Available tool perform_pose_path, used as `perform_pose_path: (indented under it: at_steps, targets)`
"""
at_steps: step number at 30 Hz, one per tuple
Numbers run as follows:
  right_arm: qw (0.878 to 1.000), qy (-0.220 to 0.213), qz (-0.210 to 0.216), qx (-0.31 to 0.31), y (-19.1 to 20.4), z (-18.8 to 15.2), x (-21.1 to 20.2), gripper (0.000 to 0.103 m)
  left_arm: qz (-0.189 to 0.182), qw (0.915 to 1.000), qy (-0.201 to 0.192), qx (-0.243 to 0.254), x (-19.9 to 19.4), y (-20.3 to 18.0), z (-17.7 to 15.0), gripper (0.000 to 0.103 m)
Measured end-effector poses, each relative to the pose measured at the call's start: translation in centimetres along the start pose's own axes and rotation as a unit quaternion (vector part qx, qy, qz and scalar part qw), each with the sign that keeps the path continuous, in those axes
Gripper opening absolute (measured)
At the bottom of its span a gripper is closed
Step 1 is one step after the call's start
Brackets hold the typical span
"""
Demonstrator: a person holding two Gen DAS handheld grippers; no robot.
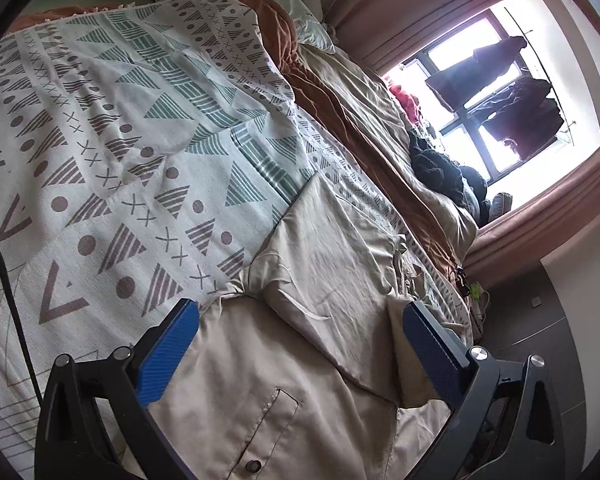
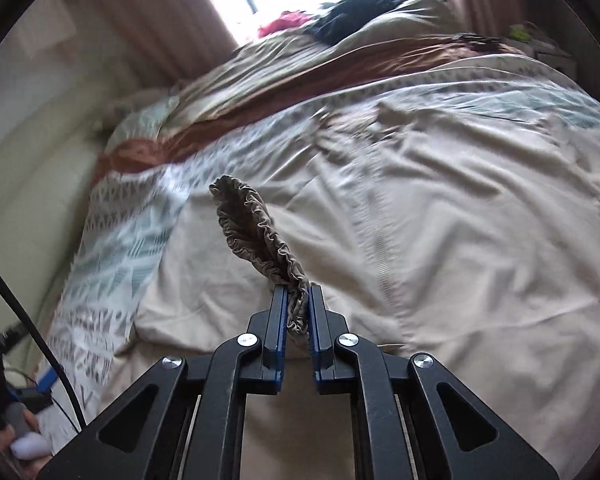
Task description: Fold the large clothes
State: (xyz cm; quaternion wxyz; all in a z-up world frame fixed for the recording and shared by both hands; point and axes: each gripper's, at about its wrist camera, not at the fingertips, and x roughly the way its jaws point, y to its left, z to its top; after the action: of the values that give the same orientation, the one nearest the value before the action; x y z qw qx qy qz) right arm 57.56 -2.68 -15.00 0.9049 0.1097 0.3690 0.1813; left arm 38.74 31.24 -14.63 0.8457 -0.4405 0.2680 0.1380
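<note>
A large beige garment [image 1: 320, 280] with a buttoned pocket lies spread on the patterned bed cover [image 1: 120, 128]. My left gripper [image 1: 300, 312] is open, its blue pads just above the garment, one on either side of a fold. In the right wrist view the same beige garment [image 2: 440, 220] covers the bed. My right gripper [image 2: 298, 300] is shut on the garment's gathered elastic cuff [image 2: 256, 232], which stands up from between the pads above the cloth.
Rumpled tan and rust bedding [image 1: 364, 120] lies along the far side of the bed. Dark and red clothes [image 1: 440, 168] are piled by the bright window [image 1: 500, 92]. A black cable [image 2: 40, 320] hangs at the left. Dark floor [image 1: 540, 320] lies beyond the bed.
</note>
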Motion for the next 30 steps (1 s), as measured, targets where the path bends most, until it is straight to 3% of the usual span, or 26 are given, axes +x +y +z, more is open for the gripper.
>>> perform_pose_path:
  at_steps: [6, 9, 11, 12, 13, 19, 22, 24, 26, 28, 30]
  targets:
    - [0.996, -0.028, -0.010, 0.084, -6.5, -0.3, -3.2, 0.007, 0.017, 0.9994, 0.005, 0.028, 1.2, -1.2, -0.6, 0.103]
    - [0.991, -0.010, -0.016, 0.136, -9.9, -0.5, -2.7, 0.012, 0.032, 0.9985, 0.010, 0.043, 2.0, -1.4, -0.8, 0.103]
    - [0.983, 0.008, -0.013, 0.185, -12.6, -0.7, -1.9, 0.032, 0.042, 0.9975, 0.011, 0.056, 2.5, -1.6, -0.7, 0.103]
    - [0.980, 0.013, -0.009, 0.198, -13.3, -0.9, -1.8, 0.060, 0.050, 0.9966, 0.011, 0.064, 2.8, -1.7, -0.6, 0.103]
    - [0.976, 0.016, 0.002, 0.216, -14.3, -1.3, -1.4, 0.080, 0.061, 0.9952, 0.012, 0.075, 3.2, -1.7, -0.5, 0.103]
    - [0.963, 0.028, 0.060, 0.262, -16.8, -1.5, 0.1, 0.081, 0.098, 0.9880, 0.041, 0.112, 6.2, -1.3, -0.5, 0.103]
    - [0.963, 0.040, 0.071, 0.257, -16.7, -0.9, 1.6, 0.081, 0.123, 0.9808, 0.056, 0.140, 7.7, -1.6, -1.1, 0.103]
    - [0.963, 0.054, 0.076, 0.251, -17.2, -0.3, 3.3, 0.081, 0.143, 0.9739, 0.064, 0.164, 8.7, -1.8, -1.4, 0.100]
    - [0.966, 0.060, 0.077, 0.240, -16.6, 0.2, 4.7, 0.078, 0.162, 0.9681, 0.068, 0.179, 9.4, -1.8, -1.5, 0.089]
    - [0.970, 0.061, 0.069, 0.226, -16.6, 1.2, 6.0, 0.060, 0.189, 0.9603, 0.072, 0.192, 10.2, -1.5, -1.6, 0.076]
    - [0.970, 0.068, 0.068, 0.222, -16.5, 1.2, 6.7, 0.031, 0.208, 0.9542, 0.079, 0.200, 11.0, -0.9, -1.7, 0.070]
